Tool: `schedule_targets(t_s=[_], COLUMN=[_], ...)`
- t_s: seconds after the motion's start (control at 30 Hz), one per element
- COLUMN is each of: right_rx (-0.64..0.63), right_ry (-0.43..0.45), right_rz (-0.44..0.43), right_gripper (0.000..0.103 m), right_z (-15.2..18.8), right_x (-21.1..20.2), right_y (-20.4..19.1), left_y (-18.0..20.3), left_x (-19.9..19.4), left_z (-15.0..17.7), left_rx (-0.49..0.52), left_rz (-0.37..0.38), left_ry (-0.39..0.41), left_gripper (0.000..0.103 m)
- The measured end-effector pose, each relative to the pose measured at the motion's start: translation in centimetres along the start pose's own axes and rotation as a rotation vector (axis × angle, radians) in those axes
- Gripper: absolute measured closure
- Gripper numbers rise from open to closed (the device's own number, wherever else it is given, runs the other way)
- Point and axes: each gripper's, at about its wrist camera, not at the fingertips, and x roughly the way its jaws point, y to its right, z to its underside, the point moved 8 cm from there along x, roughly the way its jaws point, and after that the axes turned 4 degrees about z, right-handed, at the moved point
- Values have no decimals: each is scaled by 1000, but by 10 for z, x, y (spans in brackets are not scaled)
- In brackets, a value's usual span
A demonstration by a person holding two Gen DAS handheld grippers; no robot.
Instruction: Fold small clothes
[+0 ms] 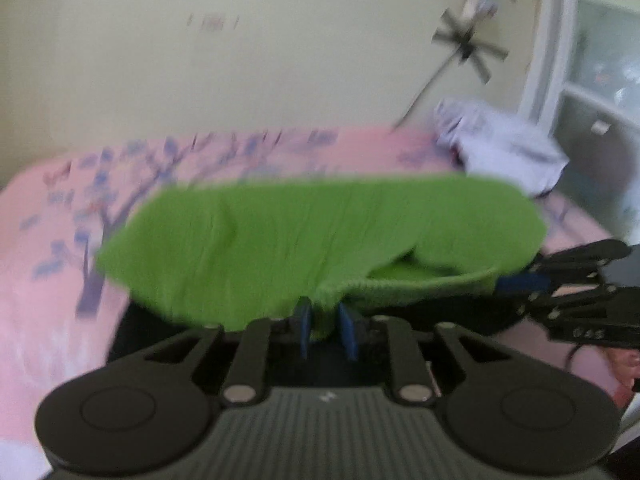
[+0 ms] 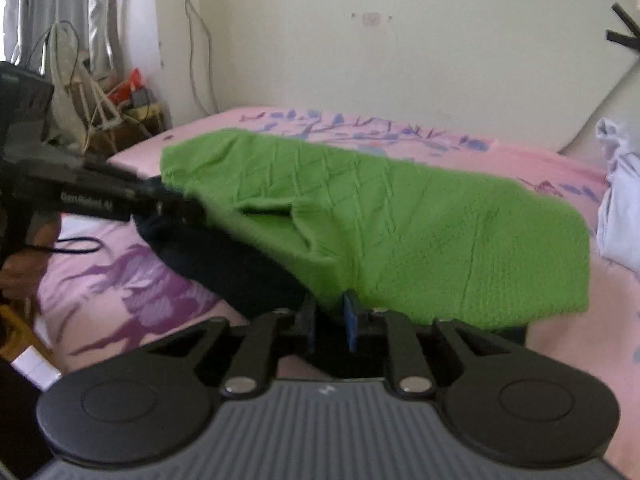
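Observation:
A small green knit garment (image 1: pixel 320 236) is stretched between both grippers above a pink bed. My left gripper (image 1: pixel 325 326) is shut on its near edge. My right gripper shows at the right of the left wrist view (image 1: pixel 516 282), shut on another edge. In the right wrist view the green garment (image 2: pixel 400 224) hangs over my right gripper (image 2: pixel 332 320), which is shut on its hem. My left gripper (image 2: pixel 176 200) holds the garment's far left corner. A dark garment (image 2: pixel 228 268) lies under the green one.
The pink bedsheet (image 1: pixel 56 264) with purple tree print covers the bed. A pale lilac cloth (image 1: pixel 504 148) is heaped at the bed's far right, also in the right wrist view (image 2: pixel 620 200). A cluttered corner with a fan (image 2: pixel 76 92) stands left of the bed.

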Motion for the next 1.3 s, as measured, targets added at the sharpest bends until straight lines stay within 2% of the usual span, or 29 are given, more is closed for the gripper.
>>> schedule_targets(t_s=[0.07, 0.1, 0.17, 0.23, 0.33, 0.43, 0.5, 0.6, 0.63, 0.73, 0.8, 0.83, 0.97, 1.17, 1.3], right_rx=[17, 45, 49, 47, 70, 99, 147, 201, 198, 164, 119, 115, 114, 18, 67], right_ry=[-12, 2, 39, 72, 130, 125, 76, -34, 17, 38, 53, 55, 67, 60, 50], right_rz=[-26, -51, -78, -82, -18, 42, 47, 74, 90, 143, 166, 179, 197, 255, 251], right_gripper=[59, 49, 50, 54, 55, 59, 59, 60, 58, 53, 53, 53, 53, 45, 43], right_z=[-3, -6, -10, -16, -31, -44, -49, -43, -48, -53, -51, -50, -46, -31, -16], right_x=[-5, -13, -31, -48, -57, -37, -7, 54, 61, 73, 72, 72, 67, 50, 31], right_y=[-2, 0, 3, 8, 21, 38, 53, 78, 82, 79, 73, 73, 71, 57, 60], left_y=[-2, -3, -7, -15, -29, -35, -38, -57, -63, -57, -45, -42, -49, -47, -47], left_x=[-9, -17, -34, -48, -48, -21, 5, 53, 69, 82, 85, 84, 81, 79, 78], left_z=[1, -2, -11, -22, -39, -55, -62, -66, -66, -63, -59, -58, -57, -57, -57], left_rx=[-11, -6, 2, -23, -68, -61, -54, -77, -75, 65, 146, 162, 123, 127, 115], left_rz=[12, 12, 16, 37, 31, 15, -1, -84, -113, -216, -294, -309, -264, -270, -259], left_ry=[2, 16, 72, 117, 154, 137, 103, 38, 27, 110, 125, 125, 127, 129, 133], left_gripper=[78, 75, 70, 70, 71, 72, 72, 74, 78, 78, 77, 77, 77, 77, 77])
